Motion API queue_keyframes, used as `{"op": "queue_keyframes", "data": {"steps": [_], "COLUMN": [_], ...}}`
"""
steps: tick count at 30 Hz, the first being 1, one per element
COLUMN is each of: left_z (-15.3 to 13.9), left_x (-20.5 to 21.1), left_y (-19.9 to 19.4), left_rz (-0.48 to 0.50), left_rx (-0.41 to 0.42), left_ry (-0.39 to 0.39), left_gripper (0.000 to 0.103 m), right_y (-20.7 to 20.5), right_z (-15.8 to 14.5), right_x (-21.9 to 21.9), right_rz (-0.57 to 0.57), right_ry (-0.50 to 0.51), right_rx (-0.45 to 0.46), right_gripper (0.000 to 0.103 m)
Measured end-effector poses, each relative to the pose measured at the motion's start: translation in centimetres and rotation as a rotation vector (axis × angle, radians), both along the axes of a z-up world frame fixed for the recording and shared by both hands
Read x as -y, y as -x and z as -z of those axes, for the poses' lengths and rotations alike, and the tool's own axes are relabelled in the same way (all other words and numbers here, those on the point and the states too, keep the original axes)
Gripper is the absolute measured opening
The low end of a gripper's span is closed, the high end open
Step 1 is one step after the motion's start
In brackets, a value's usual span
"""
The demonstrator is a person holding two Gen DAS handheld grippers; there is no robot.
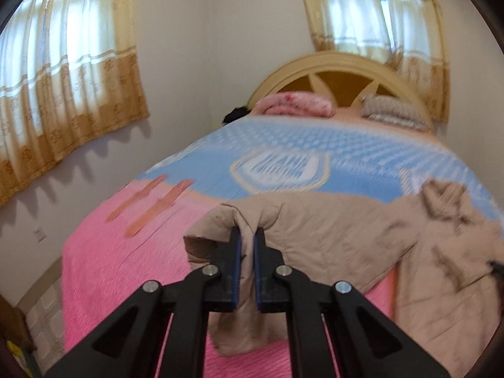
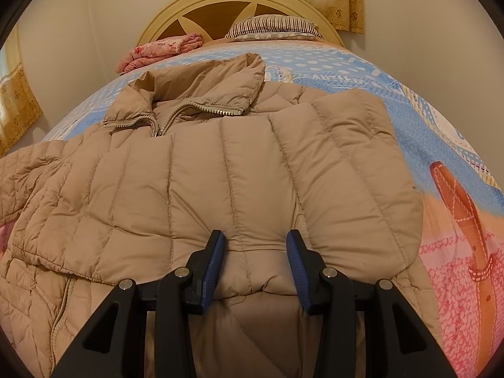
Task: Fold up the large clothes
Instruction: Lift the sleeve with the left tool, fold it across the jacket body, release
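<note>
The left tool (image 1: 246, 236) is pinching the jacket (image 1: 330, 236) low in frame; the right tool (image 2: 255, 245), half-open, is gripping its padded fold; we are lifting evenly.

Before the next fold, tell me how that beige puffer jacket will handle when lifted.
Probably floppy: the jacket sags around the left gripper pinching it. Likely light for its bulk, given the puffy quilting. Its smooth shell may slip, so the right gripper needs a firm bite.
</note>
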State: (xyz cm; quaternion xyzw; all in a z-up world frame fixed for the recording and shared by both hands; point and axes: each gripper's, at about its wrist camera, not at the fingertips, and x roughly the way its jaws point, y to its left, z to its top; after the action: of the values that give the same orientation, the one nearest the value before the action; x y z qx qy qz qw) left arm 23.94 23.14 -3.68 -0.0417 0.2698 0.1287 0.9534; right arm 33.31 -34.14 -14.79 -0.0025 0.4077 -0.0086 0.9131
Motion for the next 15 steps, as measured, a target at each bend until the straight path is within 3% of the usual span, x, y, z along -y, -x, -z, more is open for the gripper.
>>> {"op": "queue_keyframes", "data": {"steps": [15], "left_z": [-9.5], "left_x": [10.2], "left_y": [-1.0], "left_rz": [0.262], "left_rx": [0.149], "left_ry": [0.003], "left_gripper": [0.007], "right_y": [0.1], "right_z": [-0.1], "right_x": [0.1], "right_rz": [-0.001], "right_ry": [-0.031], "right_rx": [0.006], "right_gripper": [0.044]}}
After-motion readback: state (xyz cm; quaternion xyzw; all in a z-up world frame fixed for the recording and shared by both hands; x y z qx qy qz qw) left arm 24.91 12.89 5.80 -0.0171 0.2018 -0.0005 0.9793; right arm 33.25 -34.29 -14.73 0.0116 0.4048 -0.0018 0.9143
